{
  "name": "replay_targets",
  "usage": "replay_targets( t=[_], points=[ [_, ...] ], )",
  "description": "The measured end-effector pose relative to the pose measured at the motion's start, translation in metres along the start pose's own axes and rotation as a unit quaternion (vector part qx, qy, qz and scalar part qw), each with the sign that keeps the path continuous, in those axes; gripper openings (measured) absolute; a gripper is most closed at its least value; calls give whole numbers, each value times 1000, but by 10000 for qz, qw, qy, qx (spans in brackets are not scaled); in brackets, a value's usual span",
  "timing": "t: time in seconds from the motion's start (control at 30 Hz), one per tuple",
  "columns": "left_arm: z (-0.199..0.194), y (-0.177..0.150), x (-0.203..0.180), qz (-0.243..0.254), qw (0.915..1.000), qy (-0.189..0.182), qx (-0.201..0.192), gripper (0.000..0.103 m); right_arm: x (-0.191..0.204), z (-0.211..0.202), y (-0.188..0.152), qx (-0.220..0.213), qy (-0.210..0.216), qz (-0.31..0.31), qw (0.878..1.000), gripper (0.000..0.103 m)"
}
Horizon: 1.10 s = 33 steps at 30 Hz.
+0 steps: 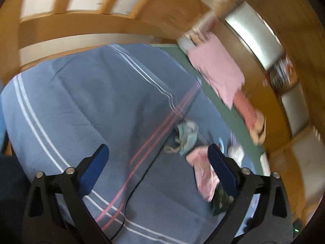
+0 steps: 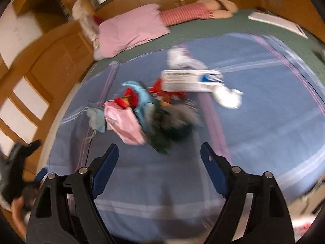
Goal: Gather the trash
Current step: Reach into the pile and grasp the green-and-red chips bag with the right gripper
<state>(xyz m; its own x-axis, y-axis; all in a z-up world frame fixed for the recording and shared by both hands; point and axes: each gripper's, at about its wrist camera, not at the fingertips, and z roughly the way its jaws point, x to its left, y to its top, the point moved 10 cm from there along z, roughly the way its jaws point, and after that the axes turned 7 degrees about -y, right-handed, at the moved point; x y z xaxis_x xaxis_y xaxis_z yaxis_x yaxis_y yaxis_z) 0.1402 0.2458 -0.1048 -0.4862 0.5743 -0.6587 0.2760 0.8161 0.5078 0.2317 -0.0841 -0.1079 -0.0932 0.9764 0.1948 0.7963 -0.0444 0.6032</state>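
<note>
While both grippers gape empty, the trash pile (image 2: 154, 111) lies ahead — right gripper (image 2: 159, 154) nearest.

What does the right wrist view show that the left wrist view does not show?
Only the right wrist view shows the long white box with a blue end, the red wrappers and the white flat board at the far edge of the bed.

Only the left wrist view shows the black cable lying across the blanket.

Both show the blue striped blanket, the pink bag in the trash pile, the pink pillow, and an open gripper: left, right.
</note>
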Motion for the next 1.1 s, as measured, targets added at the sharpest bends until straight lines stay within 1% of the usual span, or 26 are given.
replay_targets(
  t=[0.07, 0.17, 0.2, 0.23, 0.27, 0.3, 0.37, 0.43, 0.5, 0.63, 0.73, 0.8, 0.83, 0.87, 0.93, 0.97, 1.0, 1.07, 1.1],
  points=[
    [0, 0, 11, -349, 9994, 79, -40, 100, 29, 23, 8, 32, -118, -392, 9992, 81],
    [9, -6, 28, -898, 9957, 142, 182, 100, 75, 59, 12, 189, -132, -1034, 9944, 81],
    [11, -8, 32, -1055, 9940, 173, 219, 100, 86, 73, 11, 229, -277, -1255, 9914, 80],
    [10, -8, 34, -1092, 9936, 189, 208, 100, 92, 87, 10, 262, -444, -1425, 9884, 75],
    [11, -8, 35, -1100, 9935, 203, 186, 100, 96, 99, 7, 336, -573, -1536, 9859, 65],
    [11, -7, 34, -1051, 9941, 219, 138, 100, 97, 106, 4, 411, -644, -1587, 9844, 57],
    [14, -2, 32, -935, 9952, 273, 104, 100, 95, 122, -7, 615, -758, -1652, 9814, 30],
    [16, -1, 28, -805, 9962, 314, 139, 100, 94, 121, -9, 589, -722, -1615, 9825, 24],
    [18, -4, 25, -737, 9966, 319, 202, 100, 96, 109, -16, 621, -452, -1516, 9854, 20],
    [22, -9, 22, -700, 9966, 315, 296, 100, 100, 81, -29, 770, -38, -1376, 9875, 19],
    [23, -11, 24, -723, 9964, 295, 318, 100, 104, 65, -45, 1174, 431, -1162, 9853, 20],
    [24, -12, 24, -721, 9964, 290, 351, 100, 112, 56, -51, 1274, 765, -1101, 9828, 34],
    [24, -13, 23, -701, 9964, 288, 374, 100, 113, 50, -50, 1248, 877, -1087, 9823, 49],
    [25, -14, 22, -667, 9966, 288, 396, 100, 112, 42, -44, 1070, 947, -1055, 9841, 61],
    [25, -15, 21, -619, 9968, 292, 420, 100, 100, 26, -22, 515, 936, -858, 9906, 68],
    [26, -15, 21, -602, 9968, 296, 432, 100, 94, 22, -14, 385, 911, -730, 9924, 69],
    [27, -16, 20, -581, 9968, 305, 454, 100, 83, 20, -3, 250, 848, -467, 9950, 69],
    [29, -18, 20, -555, 9967, 316, 499, 100, 60, 22, 15, 129, 650, -19, 9978, 69],
    [30, -19, 19, -531, 9966, 328, 543, 100, 48, 26, 20, 102, 468, 142, 9988, 69]
  ],
)
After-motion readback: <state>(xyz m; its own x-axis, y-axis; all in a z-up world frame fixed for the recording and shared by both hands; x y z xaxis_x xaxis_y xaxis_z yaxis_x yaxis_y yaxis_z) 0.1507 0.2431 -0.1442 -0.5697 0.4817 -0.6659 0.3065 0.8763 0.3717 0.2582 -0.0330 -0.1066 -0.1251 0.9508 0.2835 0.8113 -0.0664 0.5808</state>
